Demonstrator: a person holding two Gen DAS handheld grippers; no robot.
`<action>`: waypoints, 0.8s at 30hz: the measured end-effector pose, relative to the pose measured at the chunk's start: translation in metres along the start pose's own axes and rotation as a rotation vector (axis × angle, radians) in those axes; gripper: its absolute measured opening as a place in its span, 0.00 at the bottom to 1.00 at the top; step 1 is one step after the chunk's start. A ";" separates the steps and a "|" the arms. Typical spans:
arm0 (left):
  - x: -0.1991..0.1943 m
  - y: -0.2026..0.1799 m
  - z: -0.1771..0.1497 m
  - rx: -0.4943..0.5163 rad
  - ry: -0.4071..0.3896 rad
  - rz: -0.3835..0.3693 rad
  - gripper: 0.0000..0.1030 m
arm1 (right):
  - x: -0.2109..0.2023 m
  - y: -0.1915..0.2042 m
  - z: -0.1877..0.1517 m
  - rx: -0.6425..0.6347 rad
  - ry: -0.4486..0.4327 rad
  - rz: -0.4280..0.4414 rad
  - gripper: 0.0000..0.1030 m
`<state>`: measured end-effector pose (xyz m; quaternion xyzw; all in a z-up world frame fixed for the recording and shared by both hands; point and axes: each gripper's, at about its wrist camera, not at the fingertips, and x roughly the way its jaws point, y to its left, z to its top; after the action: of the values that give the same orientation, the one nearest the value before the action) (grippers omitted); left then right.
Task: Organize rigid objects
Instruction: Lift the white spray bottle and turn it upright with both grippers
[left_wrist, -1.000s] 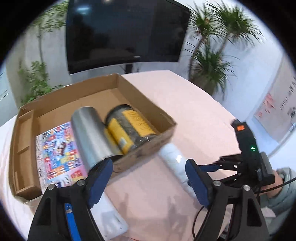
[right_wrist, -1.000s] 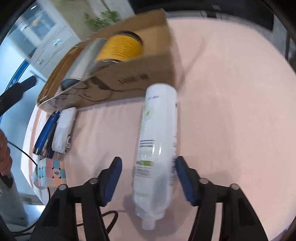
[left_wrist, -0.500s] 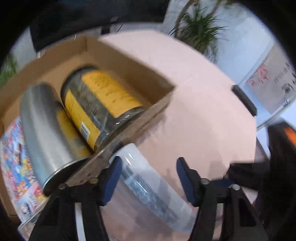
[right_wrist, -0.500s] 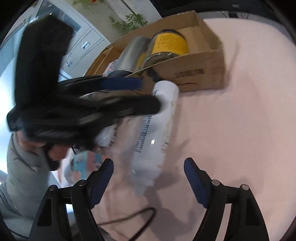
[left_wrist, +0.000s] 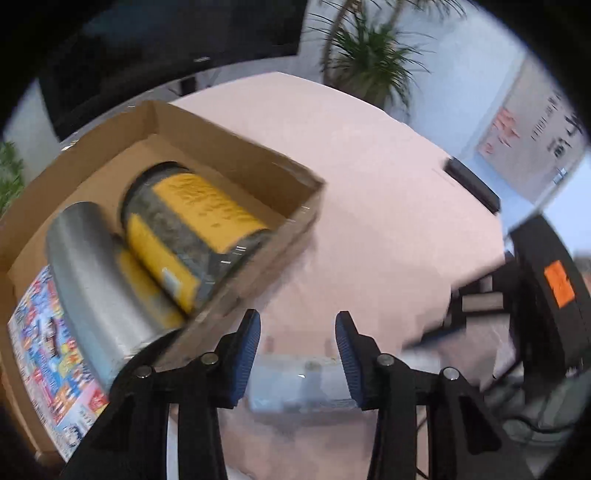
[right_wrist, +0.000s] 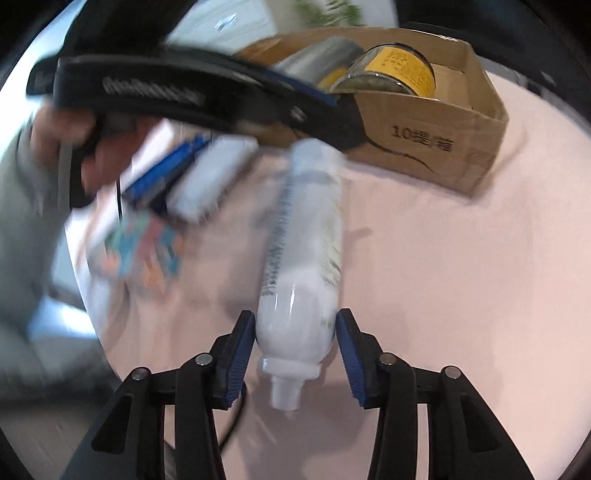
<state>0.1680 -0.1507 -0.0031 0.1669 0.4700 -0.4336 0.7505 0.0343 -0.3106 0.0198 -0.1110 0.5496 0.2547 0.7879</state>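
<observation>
Left gripper (left_wrist: 297, 354) of mine has just been closing over the white bottle (left_wrist: 295, 384), whether the pads touch it I cannot tell; right gripper (right_wrist: 295, 354) has just closed, clenched on this bottle (right_wrist: 306, 240) near its neck, beside the cardboard box (right_wrist: 436, 147).

You see a glossy white plastic bottle (right_wrist: 301, 258) lying on matt pink cloth (right_wrist: 443, 295). The box (left_wrist: 236, 155) is plain brown corrugated cardboard. Inside it, a brushed metal cylinder (left_wrist: 92, 280) looks dull beside a shiny glass jar (left_wrist: 192, 236) with a yellow paper label.
</observation>
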 end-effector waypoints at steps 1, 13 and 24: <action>0.006 -0.005 -0.001 0.021 0.018 -0.030 0.40 | -0.003 -0.005 -0.004 -0.068 0.030 -0.052 0.41; 0.031 -0.050 -0.011 0.008 0.155 -0.214 0.40 | -0.030 -0.070 -0.020 0.162 0.002 -0.205 0.68; 0.050 -0.062 -0.029 -0.107 0.263 -0.171 0.42 | -0.037 -0.127 -0.045 0.819 -0.196 0.212 0.67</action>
<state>0.1111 -0.1912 -0.0508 0.1414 0.5991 -0.4446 0.6507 0.0545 -0.4488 0.0236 0.2927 0.5363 0.1046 0.7847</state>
